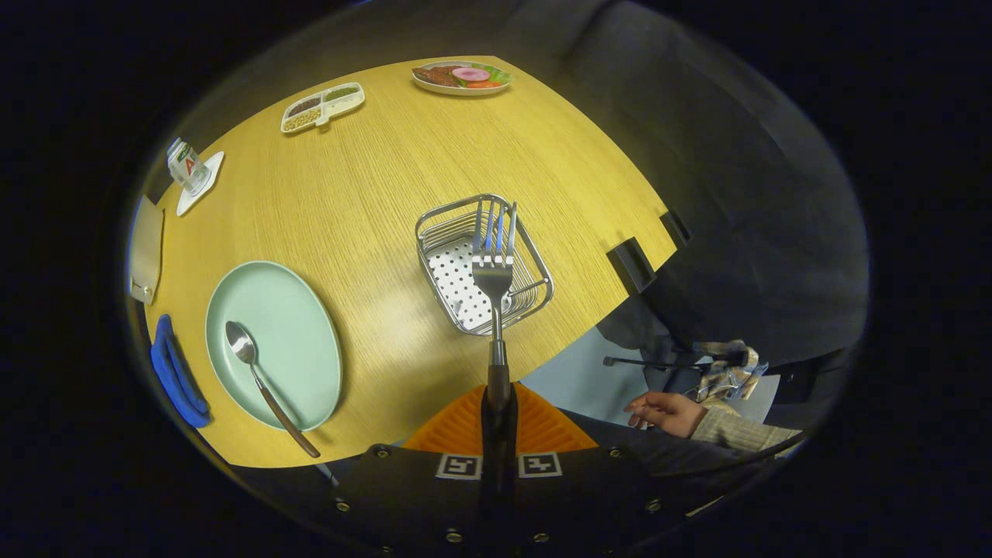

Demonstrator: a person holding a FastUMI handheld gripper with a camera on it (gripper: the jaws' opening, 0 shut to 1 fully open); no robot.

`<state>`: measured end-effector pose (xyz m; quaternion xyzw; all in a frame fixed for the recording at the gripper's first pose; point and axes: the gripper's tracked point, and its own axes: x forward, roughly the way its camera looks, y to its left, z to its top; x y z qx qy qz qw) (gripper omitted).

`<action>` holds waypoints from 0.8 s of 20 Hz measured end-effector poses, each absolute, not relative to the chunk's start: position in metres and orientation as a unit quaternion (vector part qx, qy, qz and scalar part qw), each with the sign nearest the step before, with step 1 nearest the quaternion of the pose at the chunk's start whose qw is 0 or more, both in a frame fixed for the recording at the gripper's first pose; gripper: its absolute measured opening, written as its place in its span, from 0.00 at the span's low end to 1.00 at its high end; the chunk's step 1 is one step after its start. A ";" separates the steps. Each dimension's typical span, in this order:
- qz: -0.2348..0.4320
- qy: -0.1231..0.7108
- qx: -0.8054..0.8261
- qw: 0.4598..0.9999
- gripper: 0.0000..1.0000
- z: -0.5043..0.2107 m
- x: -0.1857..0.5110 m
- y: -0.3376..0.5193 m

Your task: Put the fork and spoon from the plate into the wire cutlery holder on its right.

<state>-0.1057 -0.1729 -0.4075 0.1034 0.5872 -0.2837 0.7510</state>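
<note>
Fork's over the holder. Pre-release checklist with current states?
1. Gripper shut on the fork handle: ok.
2. Fork tines point away from the fingers, over the wire cutlery holder: ok.
3. Fork height above the holder floor: cannot tell.
4. Holder upright on the table, nothing else seen inside: ok.
5. Spoon on the plate, handle past the rim: ok, next.
6. Person's hand off the table: ok.
</note>
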 end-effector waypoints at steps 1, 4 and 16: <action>-0.282 0.587 0.101 0.752 0.06 -0.405 -0.105 -0.173; -0.272 0.580 0.092 0.763 0.09 -0.401 -0.096 -0.174; -0.256 0.536 0.052 0.803 0.26 -0.372 -0.073 -0.177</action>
